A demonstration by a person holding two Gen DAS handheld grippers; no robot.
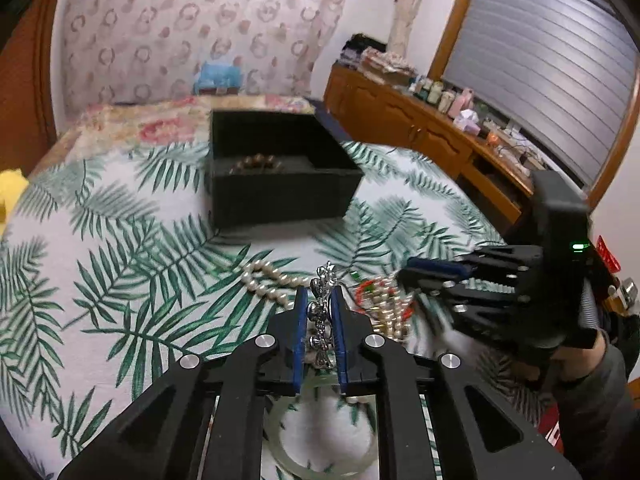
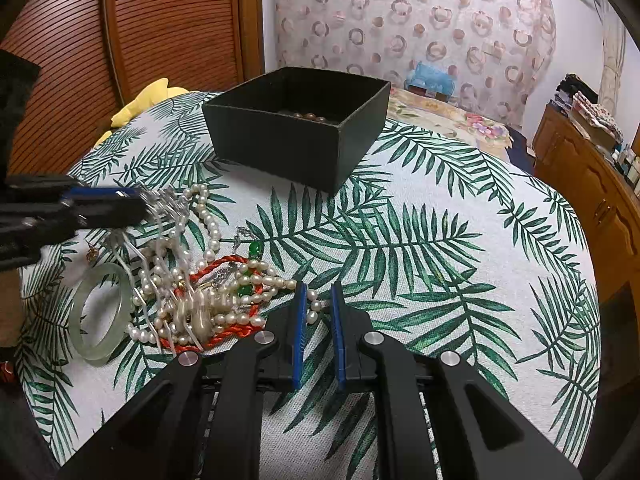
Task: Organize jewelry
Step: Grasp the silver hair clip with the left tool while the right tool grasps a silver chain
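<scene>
My left gripper (image 1: 320, 293) is shut on a silver ornamental chain (image 1: 320, 312), lifted a little above the leaf-print cloth (image 2: 440, 240). In the right wrist view the left gripper (image 2: 136, 202) comes in from the left with the blurred silver chain (image 2: 164, 200) trailing off its tips. A tangled pile of pearl strands (image 2: 200, 300), a red cord (image 2: 224, 264) and green beads (image 2: 256, 249) lies beside a jade bangle (image 2: 80, 324). My right gripper (image 2: 319, 286) stands at the pile's right edge with its jaws nearly together. A few pearls show in the narrow gap; I cannot tell whether they are pinched. An open black box (image 2: 296, 136) with brown beads (image 2: 312, 117) stands beyond.
A pearl strand (image 1: 264, 280) lies in front of the black box (image 1: 280, 184). A wooden dresser (image 1: 400, 120) crowded with bottles runs along the right. A yellow cloth (image 2: 148, 96) and a wooden slatted door (image 2: 120, 40) are at the left. The cloth's edge curves close on the right.
</scene>
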